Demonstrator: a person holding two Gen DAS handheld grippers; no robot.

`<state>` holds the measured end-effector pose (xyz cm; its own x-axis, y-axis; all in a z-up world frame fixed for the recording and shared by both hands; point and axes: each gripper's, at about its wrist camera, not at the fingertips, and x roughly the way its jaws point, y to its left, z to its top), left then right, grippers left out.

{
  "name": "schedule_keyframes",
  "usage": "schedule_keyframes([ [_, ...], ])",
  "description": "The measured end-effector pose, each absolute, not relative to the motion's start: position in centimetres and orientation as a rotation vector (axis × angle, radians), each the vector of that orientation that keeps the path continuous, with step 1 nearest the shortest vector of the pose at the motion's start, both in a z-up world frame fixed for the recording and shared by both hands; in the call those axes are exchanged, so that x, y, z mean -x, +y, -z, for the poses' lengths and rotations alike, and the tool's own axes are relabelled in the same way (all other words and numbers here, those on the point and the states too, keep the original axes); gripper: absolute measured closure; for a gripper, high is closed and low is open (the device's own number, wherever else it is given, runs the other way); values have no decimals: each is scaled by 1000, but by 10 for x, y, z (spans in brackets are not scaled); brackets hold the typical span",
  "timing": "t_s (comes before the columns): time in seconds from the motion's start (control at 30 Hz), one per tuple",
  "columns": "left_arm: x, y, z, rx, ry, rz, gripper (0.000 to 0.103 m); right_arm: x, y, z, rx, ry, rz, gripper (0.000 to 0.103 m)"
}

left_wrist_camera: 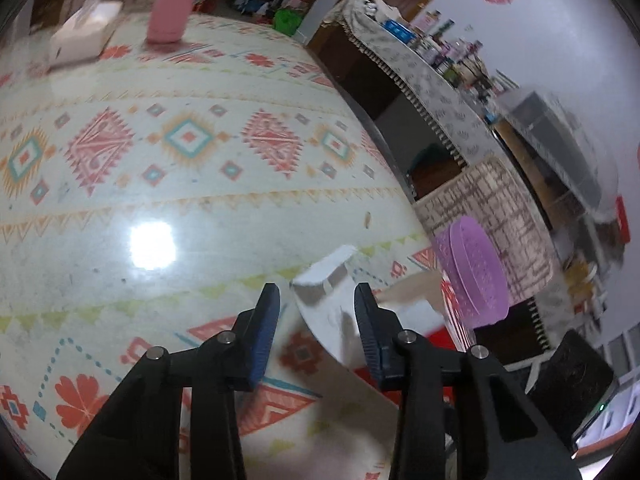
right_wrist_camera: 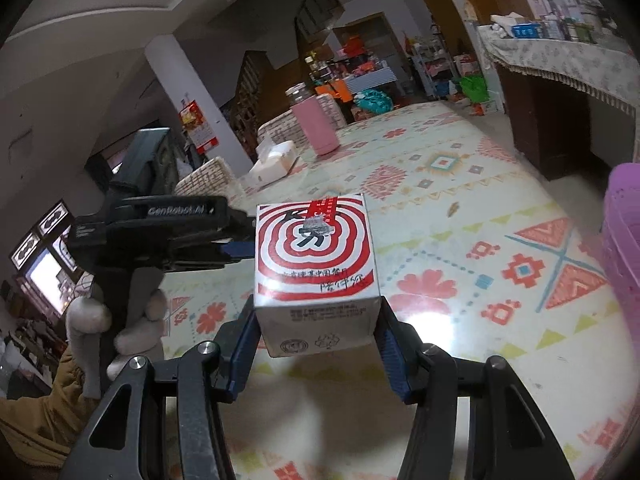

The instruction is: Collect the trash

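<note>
A red-and-white drink carton [right_wrist_camera: 316,248] is held above the patterned table, with my right gripper [right_wrist_camera: 316,320] shut on its lower sides. My left gripper [right_wrist_camera: 240,248] comes in from the left, and its blue pads reach the carton's left edge. In the left wrist view the carton [left_wrist_camera: 332,312] shows blurred as a white corner between the fingers of the left gripper [left_wrist_camera: 316,296]. It lies close to the right finger, and a gap shows at the left finger. A purple perforated basket [left_wrist_camera: 476,276] [right_wrist_camera: 624,248] stands at the table's right edge.
A pink bottle [right_wrist_camera: 316,128] and a white tissue box [right_wrist_camera: 272,164] stand at the table's far end. A small brown scrap [right_wrist_camera: 452,209] lies on the glossy tablecloth [right_wrist_camera: 440,168]. A woven chair [left_wrist_camera: 492,216] sits beyond the right edge. A gloved hand [right_wrist_camera: 92,320] holds the left gripper's handle.
</note>
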<state>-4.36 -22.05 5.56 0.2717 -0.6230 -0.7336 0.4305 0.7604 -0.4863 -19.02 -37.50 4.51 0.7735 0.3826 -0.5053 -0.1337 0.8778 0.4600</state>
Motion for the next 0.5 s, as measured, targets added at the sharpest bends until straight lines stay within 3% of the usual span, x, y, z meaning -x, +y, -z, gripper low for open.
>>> schedule_keyframes([
  [0.5, 85, -304, -82, 19, 990, 776, 69, 225, -446, -45, -506, 577, -188, 44],
])
